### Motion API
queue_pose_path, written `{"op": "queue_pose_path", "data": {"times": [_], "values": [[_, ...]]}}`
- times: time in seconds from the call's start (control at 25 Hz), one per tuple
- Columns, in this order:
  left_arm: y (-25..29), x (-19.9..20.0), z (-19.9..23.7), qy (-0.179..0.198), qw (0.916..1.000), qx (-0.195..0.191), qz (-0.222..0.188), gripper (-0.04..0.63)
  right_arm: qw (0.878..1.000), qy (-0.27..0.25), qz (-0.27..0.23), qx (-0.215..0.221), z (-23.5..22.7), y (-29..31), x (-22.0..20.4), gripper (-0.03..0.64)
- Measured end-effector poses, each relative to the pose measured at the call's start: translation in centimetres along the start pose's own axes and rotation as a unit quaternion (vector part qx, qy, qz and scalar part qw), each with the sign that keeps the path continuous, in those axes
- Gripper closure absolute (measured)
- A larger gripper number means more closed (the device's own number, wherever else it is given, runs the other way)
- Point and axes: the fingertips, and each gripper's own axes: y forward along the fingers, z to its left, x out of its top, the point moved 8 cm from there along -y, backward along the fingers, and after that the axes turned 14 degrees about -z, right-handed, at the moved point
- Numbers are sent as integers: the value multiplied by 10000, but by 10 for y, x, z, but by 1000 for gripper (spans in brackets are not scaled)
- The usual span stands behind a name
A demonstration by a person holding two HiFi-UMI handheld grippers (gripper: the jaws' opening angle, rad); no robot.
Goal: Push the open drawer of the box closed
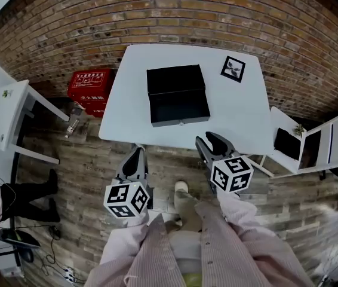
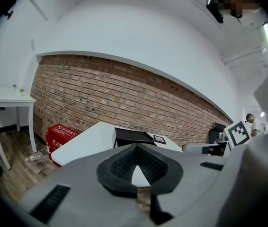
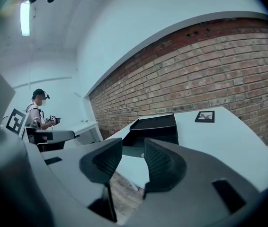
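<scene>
box sat mid-table, drawer out toward near edge | left gripper jaws together, empty | right gripper jaws slightly apart, empty | both off near edge | best push: square on drawer front's centre, straight toward far edge

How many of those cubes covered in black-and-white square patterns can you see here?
2. One patterned white cube rides on the left gripper, lower left in the head view; the second cube rides on the right gripper, lower right. No others seem hidden.
</scene>
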Motion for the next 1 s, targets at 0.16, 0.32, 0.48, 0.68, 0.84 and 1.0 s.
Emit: {"op": "queue_pose_path", "data": {"times": [0.16, 0.32, 0.48, 0.68, 0.84, 1.0], "values": [[28, -1, 8, -34, 9999, 41, 110, 600, 9998, 75, 198, -21, -17, 26, -3, 468], [49, -8, 17, -143, 9995, 90, 256, 600, 9989, 218, 426, -28, -28, 47, -13, 468], [65, -17, 27, -217, 9988, 141, 412, 600, 9963, 373, 772, -5, -34, 67, -23, 468], [78, -30, 35, -307, 9973, 223, 631, 600, 9926, 563, 1079, 8, -36, 81, -35, 468], [87, -39, 40, -337, 9963, 265, 749, 600, 9896, 636, 1290, 59, -33, 93, -45, 468], [93, -46, 44, -366, 9950, 244, 899, 600, 9863, 749, 1471, -32, -33, 103, -54, 468]]}}
